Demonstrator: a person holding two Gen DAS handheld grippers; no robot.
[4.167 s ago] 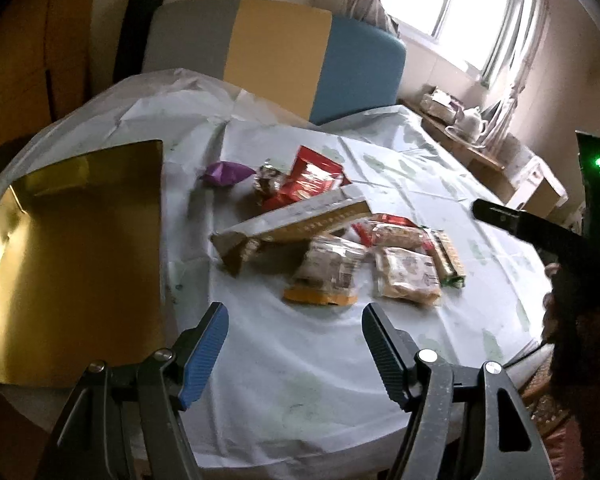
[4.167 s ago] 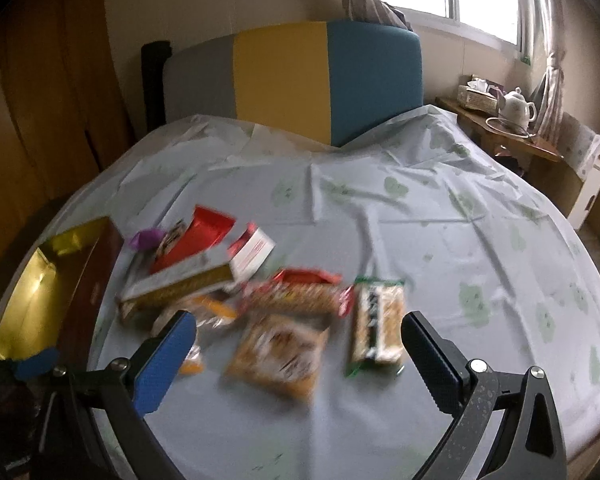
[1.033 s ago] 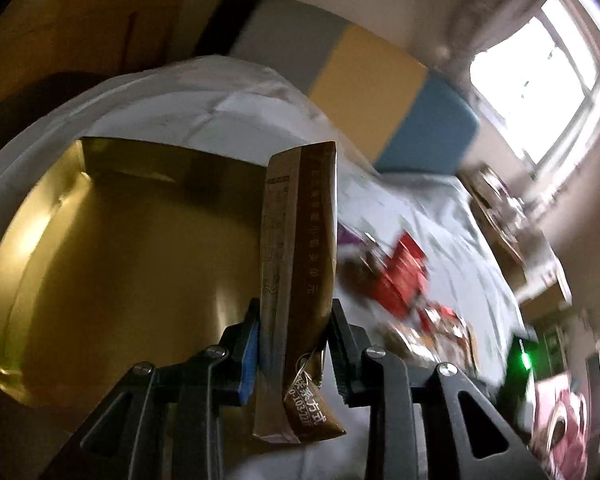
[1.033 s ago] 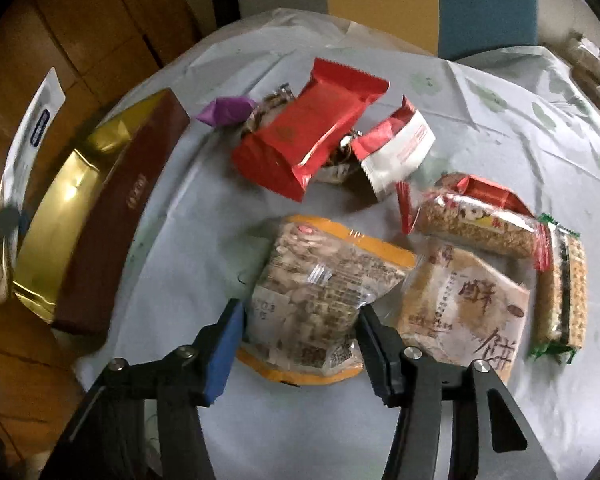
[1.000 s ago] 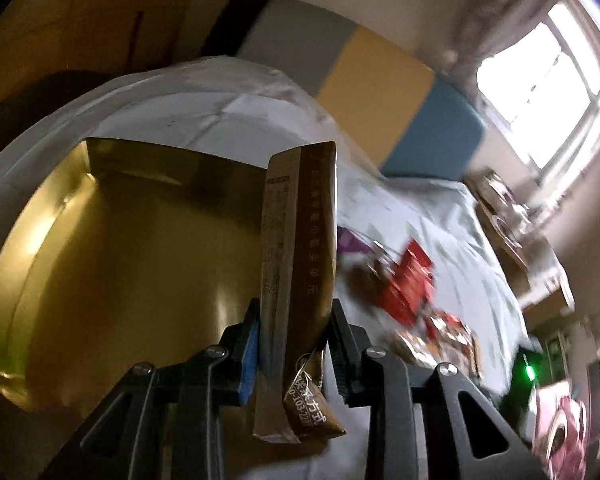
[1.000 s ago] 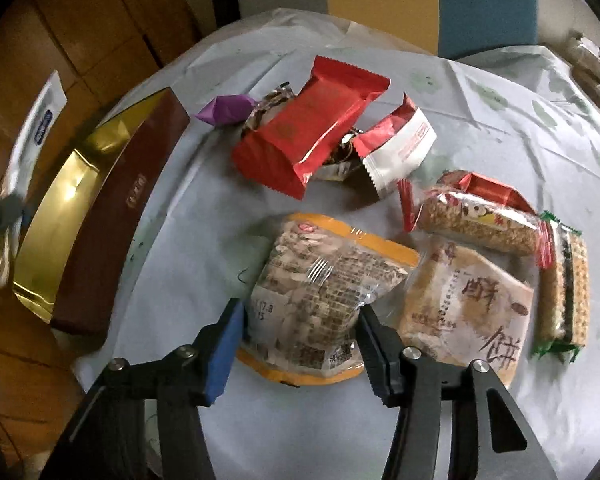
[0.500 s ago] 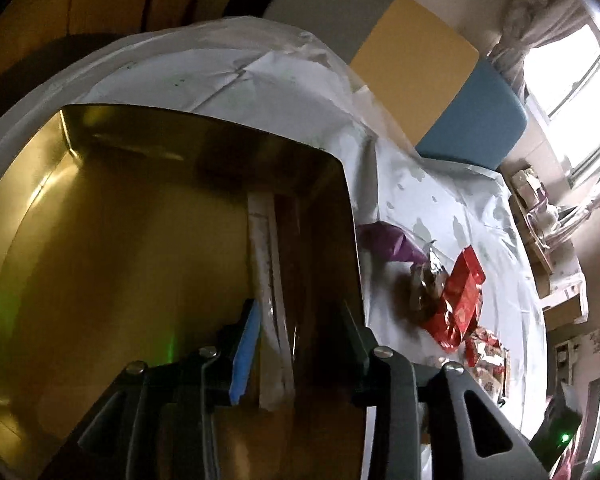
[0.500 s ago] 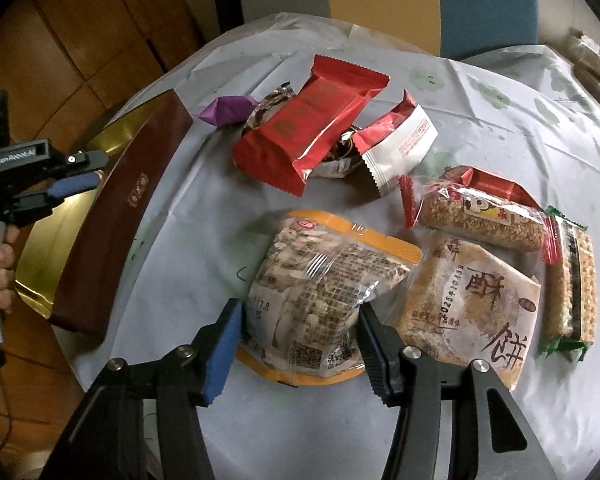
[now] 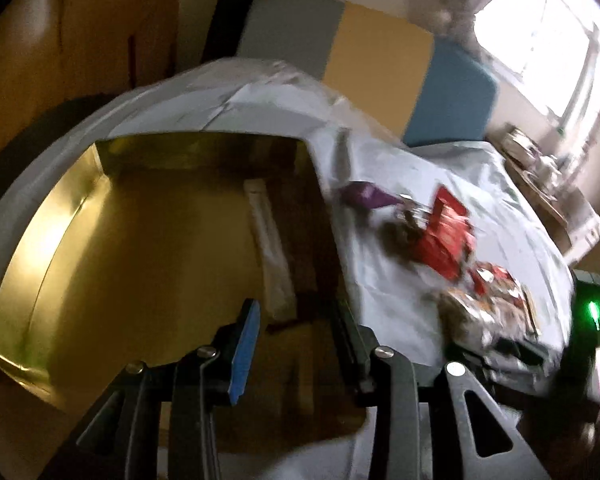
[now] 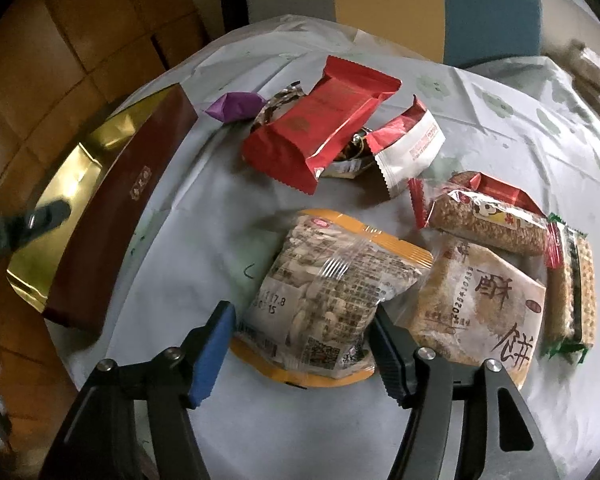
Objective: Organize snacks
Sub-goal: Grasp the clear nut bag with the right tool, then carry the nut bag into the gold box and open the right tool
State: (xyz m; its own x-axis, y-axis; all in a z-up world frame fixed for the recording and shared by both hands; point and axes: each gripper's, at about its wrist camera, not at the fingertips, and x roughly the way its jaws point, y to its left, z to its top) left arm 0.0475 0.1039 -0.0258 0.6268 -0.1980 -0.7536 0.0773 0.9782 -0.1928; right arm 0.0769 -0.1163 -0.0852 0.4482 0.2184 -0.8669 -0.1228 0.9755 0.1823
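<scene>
Left wrist view, blurred. Gold box: open, on the left part of the table, its far wall upright. Long pack: lying flat inside the box along its right side, lengthwise away from the camera. Left gripper: above the box's near end, jaws parted and empty, near end of the pack just ahead of the gap, pads not on it. Purple sweet: on the cloth just right of the box. Red packs and further snacks: beyond it to the right, too smeared to sort. Right edge: dark device with a green light.

Right wrist view. Far left: a dark finger of the left gripper over the gold interior. Box: seen from its maroon side, at the table's left edge. Purple sweet: near the box's far corner. Red pack: beside it, partly over a foil wrapper. Red-and-white pack: touching the red pack's right end. Nut bag: clear with orange edge, near centre. Right gripper: jaws opening, straddling the bag's near end, pads apart from it. Biscuit pack: touching the bag's right side. Grain bar: red ends, lying across the biscuit pack's far edge. Green-edged bar: farthest right.
</scene>
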